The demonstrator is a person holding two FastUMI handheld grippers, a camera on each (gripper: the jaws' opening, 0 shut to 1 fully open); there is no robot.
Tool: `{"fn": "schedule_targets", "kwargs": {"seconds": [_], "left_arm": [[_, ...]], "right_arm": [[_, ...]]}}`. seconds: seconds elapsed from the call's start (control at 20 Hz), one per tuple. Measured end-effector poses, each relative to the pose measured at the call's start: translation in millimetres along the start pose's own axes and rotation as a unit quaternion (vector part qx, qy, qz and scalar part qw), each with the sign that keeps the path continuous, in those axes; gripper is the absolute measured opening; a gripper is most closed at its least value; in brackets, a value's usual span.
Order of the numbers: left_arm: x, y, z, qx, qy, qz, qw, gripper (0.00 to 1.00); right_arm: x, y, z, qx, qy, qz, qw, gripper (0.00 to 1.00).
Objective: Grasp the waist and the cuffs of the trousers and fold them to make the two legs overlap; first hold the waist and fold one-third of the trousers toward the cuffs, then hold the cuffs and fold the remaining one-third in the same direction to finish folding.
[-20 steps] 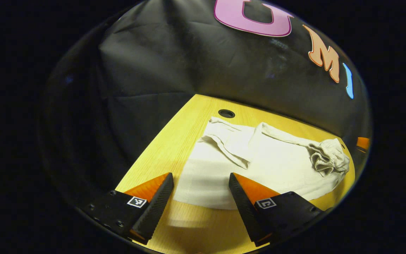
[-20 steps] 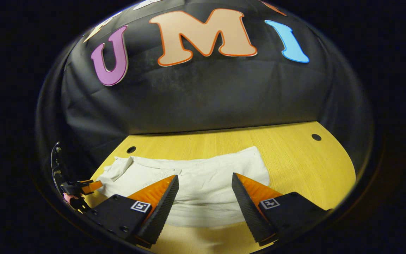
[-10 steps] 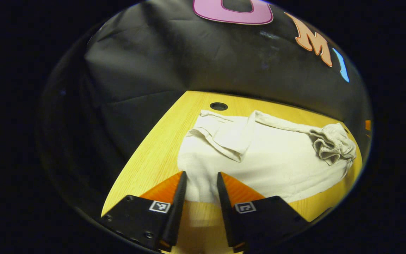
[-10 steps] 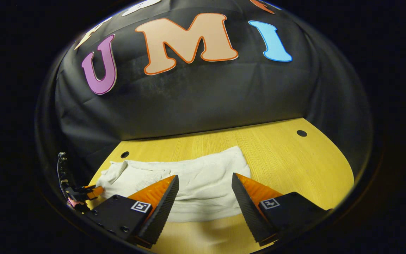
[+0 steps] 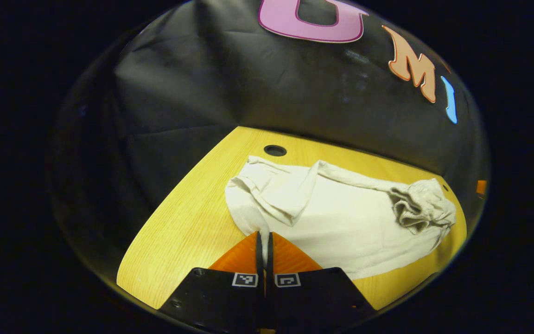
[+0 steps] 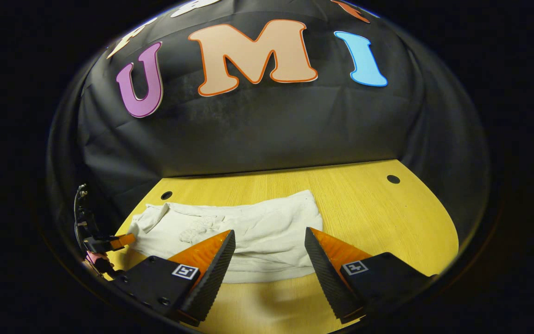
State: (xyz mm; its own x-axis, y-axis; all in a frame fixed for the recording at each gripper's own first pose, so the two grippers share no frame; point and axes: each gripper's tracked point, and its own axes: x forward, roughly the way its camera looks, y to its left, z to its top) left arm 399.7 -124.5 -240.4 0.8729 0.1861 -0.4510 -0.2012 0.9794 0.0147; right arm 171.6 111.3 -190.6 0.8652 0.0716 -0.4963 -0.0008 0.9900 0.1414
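The trousers [image 5: 341,222] are spread flat on the table [image 5: 188,222], pale cloth on yellow wood. In the left gripper view they are seen running from 11 o'clock, near a round hole [image 5: 275,150] in the table, across to 3 o'clock, where the cloth is bunched into a crumpled lump [image 5: 417,208]. A flap [image 5: 276,195] is folded back over the cloth at the 11 o'clock end.

The left claw [image 5: 264,239] is drawn together at 6 o'clock of that view, its 2 fingers closed with a thin strip of the trousers' near edge caught between the tips. The cloth appears to be pinched there and pulled to a small peak, though the contact is narrow and hard to judge.

In the right gripper view the trousers [image 6: 248,232] are seen lying across the table [image 6: 387,218] from 9 o'clock to just past the centre, with a hole [image 6: 166,195] at 10 o'clock and another hole [image 6: 392,179] at 2 o'clock. The right claw [image 6: 269,253] is held wide apart at 6 o'clock, nothing gripped, its 2 fingers set over the near edge of the cloth. The left claw [image 6: 121,241] is seen far off at 8 o'clock of this view, at the trousers' end, with part of its holder beside it.
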Motion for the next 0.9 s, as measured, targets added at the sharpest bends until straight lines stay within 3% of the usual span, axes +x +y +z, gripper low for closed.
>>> {"fn": "schedule_targets", "kwargs": {"seconds": [0.2,0.25,0.3,0.35,0.45,0.55,0.65,0.75,0.8,0.9], "left_arm": [[-14.8,-51.7,25.6,-0.013,-0.020,-0.045,0.999,0.00],[-17.2,-66.9,34.2,-0.008,-0.028,-0.055,0.998,0.00],[-22.3,-89.9,47.3,0.001,-0.039,-0.070,0.997,0.00],[-28.6,-129.4,67.4,0.013,-0.057,-0.098,0.993,0.00],[-32.6,-173.8,86.7,0.026,-0.074,-0.122,0.989,0.00],[-41.5,-217.8,101.5,0.039,-0.091,-0.147,0.984,0.00],[-56.3,-299.2,121.7,0.072,-0.114,-0.195,0.971,0.00],[-59.5,-355.5,106.4,0.085,-0.096,-0.233,0.964,0.00],[-57.9,-373.9,91.7,0.091,-0.073,-0.241,0.963,0.00],[-46.1,-404.3,58.2,0.106,-0.048,-0.244,0.963,0.04]], "right_arm": [[-10.5,-15.8,7.3,0.014,-0.010,-0.002,1.000,0.92],[-13.5,-21.1,9.7,0.016,-0.014,-0.003,1.000,0.97],[-17.1,-30.5,10.4,0.016,-0.015,-0.007,1.000,0.92],[-25.2,-43.7,12.6,0.017,-0.016,-0.010,1.000,0.96],[-32.0,-60.3,10.4,0.015,-0.018,-0.013,1.000,0.92],[-40.5,-77.8,11.3,0.009,-0.019,-0.016,1.000,0.97],[-57.3,-109.4,8.6,0.001,-0.020,-0.021,1.000,0.92],[-62.6,-137.9,6.8,-0.002,-0.017,-0.024,1.000,0.97],[-63.6,-145.4,7.1,-0.003,-0.017,-0.025,1.000,0.92],[-64.5,-167.6,8.5,-0.003,-0.016,-0.024,1.000,0.92]]}}
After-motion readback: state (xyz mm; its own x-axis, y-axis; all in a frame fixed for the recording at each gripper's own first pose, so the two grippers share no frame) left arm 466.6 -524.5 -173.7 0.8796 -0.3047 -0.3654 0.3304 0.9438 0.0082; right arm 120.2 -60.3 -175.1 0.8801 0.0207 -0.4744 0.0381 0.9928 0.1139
